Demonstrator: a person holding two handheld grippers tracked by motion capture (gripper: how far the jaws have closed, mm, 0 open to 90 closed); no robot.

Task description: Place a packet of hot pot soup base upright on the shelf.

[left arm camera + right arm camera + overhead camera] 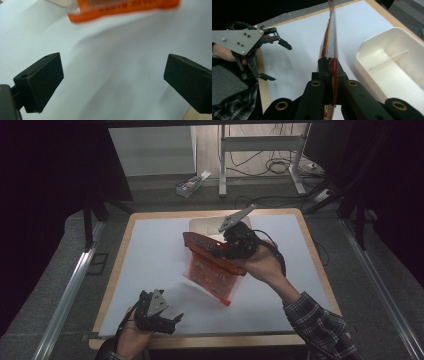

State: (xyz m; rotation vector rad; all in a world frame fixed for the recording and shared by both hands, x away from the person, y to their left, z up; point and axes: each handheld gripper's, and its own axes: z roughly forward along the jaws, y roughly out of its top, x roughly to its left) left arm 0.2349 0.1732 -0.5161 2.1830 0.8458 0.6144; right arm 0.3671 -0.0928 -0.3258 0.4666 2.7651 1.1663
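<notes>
An orange and clear plastic bag point(212, 270) hangs tilted above the middle of the white table cover, pinched at its top edge by my right gripper point(231, 251). In the right gripper view the bag point(331, 37) runs edge-on out from between the shut jaws of the right gripper point(331, 65). My left gripper point(175, 321) rests low near the table's front edge, jaws wide apart with nothing between them. Its own view shows the left gripper point(112, 80) over bare white cover, with the blurred orange bag edge point(125, 8) farther ahead. The left gripper point(279, 60) stands open in the right gripper view too.
A white plastic tray point(200, 226) with a divider sits at the back middle of the table, partly behind my right gripper; the tray point(392, 67) looks empty. The wooden table rim point(315, 255) borders the white cover point(150, 255). A small box point(190, 184) lies on the floor beyond.
</notes>
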